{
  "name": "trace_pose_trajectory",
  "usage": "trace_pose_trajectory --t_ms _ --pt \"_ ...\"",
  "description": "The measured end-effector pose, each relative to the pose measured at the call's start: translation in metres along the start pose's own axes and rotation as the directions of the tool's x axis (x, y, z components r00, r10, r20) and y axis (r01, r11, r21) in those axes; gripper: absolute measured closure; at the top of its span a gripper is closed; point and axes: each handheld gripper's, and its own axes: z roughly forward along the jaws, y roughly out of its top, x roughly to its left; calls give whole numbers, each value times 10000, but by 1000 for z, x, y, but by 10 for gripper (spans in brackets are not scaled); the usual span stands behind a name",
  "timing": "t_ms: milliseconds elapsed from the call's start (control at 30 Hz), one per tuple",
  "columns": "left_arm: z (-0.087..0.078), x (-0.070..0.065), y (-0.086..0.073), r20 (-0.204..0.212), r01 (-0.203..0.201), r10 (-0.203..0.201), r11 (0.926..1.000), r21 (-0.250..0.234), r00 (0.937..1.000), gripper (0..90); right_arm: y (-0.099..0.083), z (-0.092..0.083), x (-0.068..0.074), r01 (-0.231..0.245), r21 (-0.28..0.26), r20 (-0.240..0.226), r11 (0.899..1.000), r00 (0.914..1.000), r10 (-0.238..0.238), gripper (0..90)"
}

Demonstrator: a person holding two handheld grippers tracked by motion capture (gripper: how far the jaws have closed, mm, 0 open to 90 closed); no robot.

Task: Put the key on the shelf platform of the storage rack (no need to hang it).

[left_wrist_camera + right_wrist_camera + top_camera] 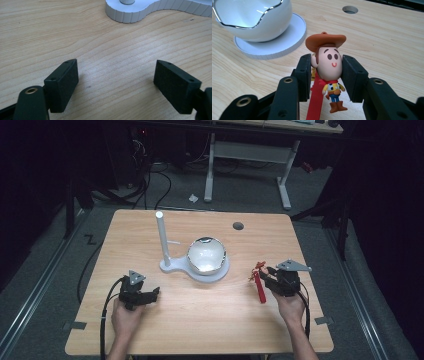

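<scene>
The right gripper (325,72) has its fingers (303,75) pressed on either side of the head of a small cowboy figure (329,70), a toy with a brown hat, a yellow shirt and brown boots. The head sits squarely between the two pads, the hat brim stands just above their tips, and the little body and legs hang below the pads, toward the gripper's body. A red strap (315,102) hangs beside the figure, close to the inner face of one finger. In the high view the right gripper (264,274) sits over the right part of the tabletop (200,320), with the red strap (260,289) dangling from its fingers.

Ahead of these fingers and off to one side stands a white bowl with a wavy silver rim (254,17) on a white ridged base (272,47); a white post (161,237) rises from that base.

The left gripper (116,77) rests low over the tabletop (112,50) with its fingers (62,82) spread wide and nothing between them. The ridged edge of the white base (130,15) lies well ahead of their tips.
</scene>
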Motion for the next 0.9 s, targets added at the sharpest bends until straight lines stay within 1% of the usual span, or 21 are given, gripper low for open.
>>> trace_pose_trajectory --t_ms 133,300,567,633,700,767,900 --pt "0 0 0 0 3 -3 10000 -1 10000 204 6 -9 0 108 77 -66 9999 9999 -107 615" --pt "0 0 0 11 2 -2 10000 10 10000 204 11 -19 -1 74 12 -404 10000 9992 -74 615" --pt "0 0 0 10 4 -4 10000 7 10000 204 23 -35 3 260 -334 -782 9991 9965 -286 615" --pt "0 0 0 0 7 -7 10000 -3 10000 204 26 -37 4 233 -374 -871 9990 9958 -265 615" --pt "0 0 0 -2 10 -10 10000 -7 10000 204 29 -40 5 266 -463 -1005 9986 9944 -312 615" --pt "0 0 0 9 7 -7 10000 9 10000 204 31 -42 6 345 -513 -1043 9981 9938 -397 615" --pt "0 0 0 -1 5 -5 10000 -5 10000 204 36 -45 8 309 -613 -1270 9976 9912 -385 614"
